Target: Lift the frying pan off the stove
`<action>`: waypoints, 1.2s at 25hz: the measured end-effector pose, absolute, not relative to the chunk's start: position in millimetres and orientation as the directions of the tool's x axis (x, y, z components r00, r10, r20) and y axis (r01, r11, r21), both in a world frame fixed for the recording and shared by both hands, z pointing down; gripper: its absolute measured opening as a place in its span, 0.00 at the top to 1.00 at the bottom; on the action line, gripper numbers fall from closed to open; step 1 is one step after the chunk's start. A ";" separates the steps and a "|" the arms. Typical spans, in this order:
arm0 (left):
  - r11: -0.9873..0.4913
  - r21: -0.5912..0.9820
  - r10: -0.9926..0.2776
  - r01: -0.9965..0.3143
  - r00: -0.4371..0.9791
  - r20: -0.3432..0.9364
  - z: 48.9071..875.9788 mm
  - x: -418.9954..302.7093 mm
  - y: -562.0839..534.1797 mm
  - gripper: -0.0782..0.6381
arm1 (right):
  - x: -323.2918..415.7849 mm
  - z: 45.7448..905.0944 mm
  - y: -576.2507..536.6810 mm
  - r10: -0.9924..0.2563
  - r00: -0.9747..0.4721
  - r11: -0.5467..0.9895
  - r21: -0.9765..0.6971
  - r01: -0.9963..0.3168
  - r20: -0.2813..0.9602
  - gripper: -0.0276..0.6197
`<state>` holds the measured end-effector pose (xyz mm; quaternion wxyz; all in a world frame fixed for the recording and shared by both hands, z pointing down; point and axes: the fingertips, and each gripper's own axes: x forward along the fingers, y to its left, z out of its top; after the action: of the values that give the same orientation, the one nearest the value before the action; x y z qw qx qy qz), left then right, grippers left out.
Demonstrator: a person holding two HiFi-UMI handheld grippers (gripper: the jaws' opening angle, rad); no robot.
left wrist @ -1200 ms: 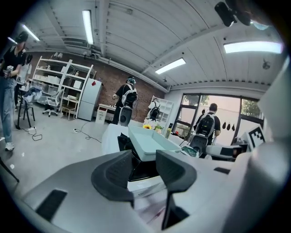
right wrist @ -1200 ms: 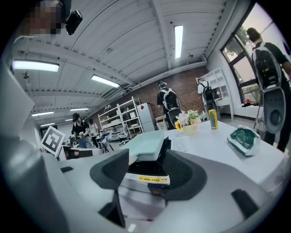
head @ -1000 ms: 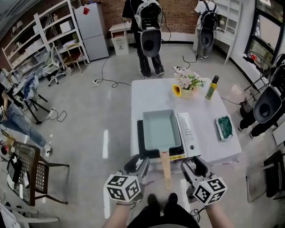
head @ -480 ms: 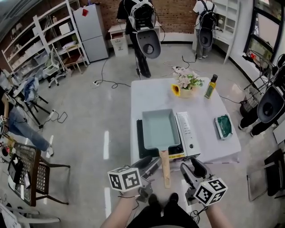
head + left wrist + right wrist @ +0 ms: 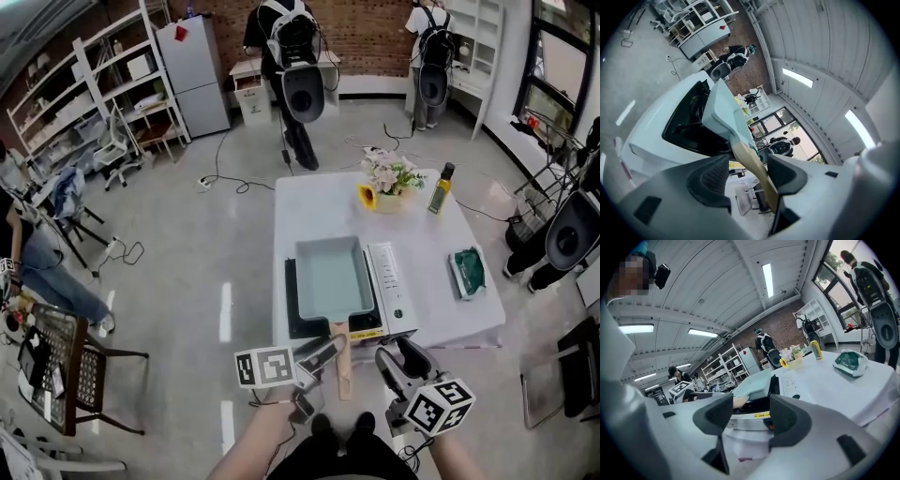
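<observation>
Rolled and moved in since earlier, left hand-held gripper just spread astride tan wooden handle, unpinched; pale-green rectangular frying pan unlifted on black-and-white stove.

No text, brand or number readable anywhere.
Yellow strip on stove front edge: dark print, too small to read.
Control panel on stove: small marks and dots, illegible.
Bottle label: no letters made out.
Red sticker on fridge: no writing made out.
</observation>
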<state>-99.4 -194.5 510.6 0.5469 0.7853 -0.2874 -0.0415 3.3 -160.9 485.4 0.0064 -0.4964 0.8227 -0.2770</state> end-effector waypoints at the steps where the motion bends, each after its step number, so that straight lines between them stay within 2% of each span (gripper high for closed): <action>1: -0.223 0.894 -0.488 -0.389 0.838 0.244 510.8 -97.7 -194.8 0.57 | 3.4 484.6 -161.4 -0.820 -0.509 0.354 -0.466 -0.811 0.262 0.59; 14: -0.145 0.949 -0.405 -0.280 0.892 0.201 521.3 -73.5 -201.2 0.57 | -7.5 487.7 -163.5 -0.790 -0.562 0.387 -0.510 -0.768 0.247 0.59; 23: -0.146 0.962 -0.306 -0.229 0.936 0.177 522.7 -59.6 -203.6 0.57 | -27.1 492.2 -156.3 -0.698 -0.678 0.429 -0.624 -0.653 0.230 0.59; 30: -0.088 0.975 -0.274 -0.202 0.946 0.171 522.4 -60.5 -208.1 0.57 | -41.2 490.5 -157.2 -0.643 -0.737 0.416 -0.712 -0.565 0.209 0.60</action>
<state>-60.5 -208.1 522.4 0.6556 0.7371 -0.1613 -0.0274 -41.2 -157.2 490.5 0.0482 -0.3597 0.8400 -0.4033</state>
